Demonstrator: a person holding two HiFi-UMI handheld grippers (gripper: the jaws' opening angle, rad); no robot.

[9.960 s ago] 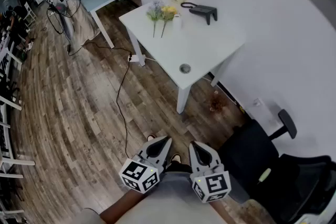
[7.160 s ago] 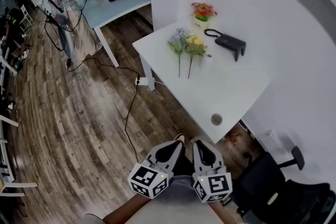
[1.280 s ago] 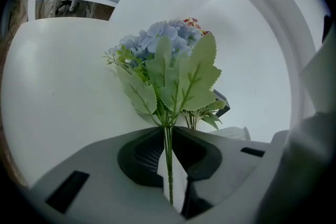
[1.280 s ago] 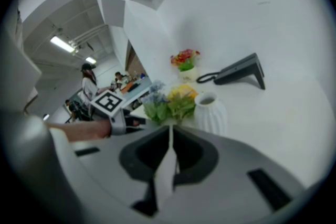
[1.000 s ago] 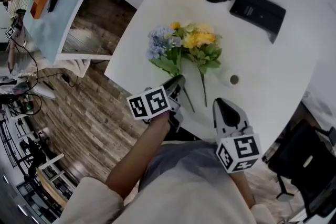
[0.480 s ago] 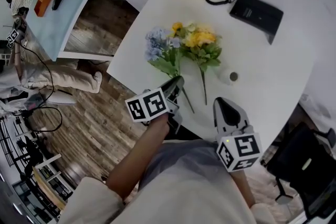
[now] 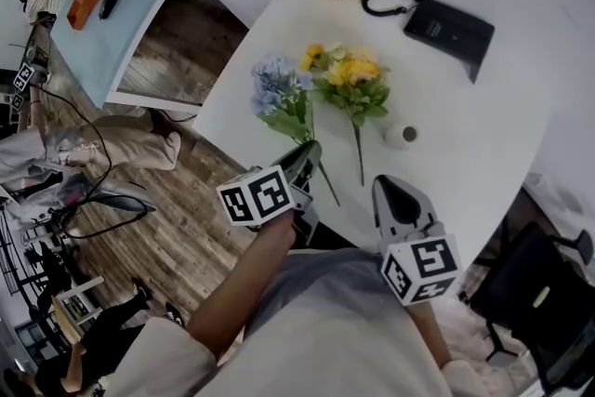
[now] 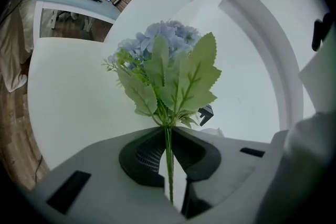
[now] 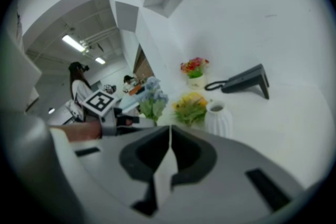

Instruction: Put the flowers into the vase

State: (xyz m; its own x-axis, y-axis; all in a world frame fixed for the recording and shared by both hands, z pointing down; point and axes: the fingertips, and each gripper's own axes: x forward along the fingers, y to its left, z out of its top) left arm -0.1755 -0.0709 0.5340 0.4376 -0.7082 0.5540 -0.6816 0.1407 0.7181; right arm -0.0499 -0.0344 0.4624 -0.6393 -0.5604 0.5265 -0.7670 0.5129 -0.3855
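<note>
Head view: the blue flowers (image 7: 277,93) have risen off the surface (image 7: 483,135) and parted from the yellow flowers (image 7: 351,79) at centre. These lie between them and the vase (image 7: 402,135), right of centre.

Left gripper view: the left claw (image 8: 168,134) clamps the stem.

Right gripper view: the right claw (image 9: 169,131) is closed and empty.

Blue bunch (image 7: 276,93) held, yellow bunch (image 7: 349,79) beside vase (image 7: 402,136)

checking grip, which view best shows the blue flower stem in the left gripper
The left gripper view: the stem of the blue flower stands pinched between the jaws of the left gripper. The head view shows blooms and stem from above, the pinch too small to judge. The right gripper view shows only distant blooms.
</note>
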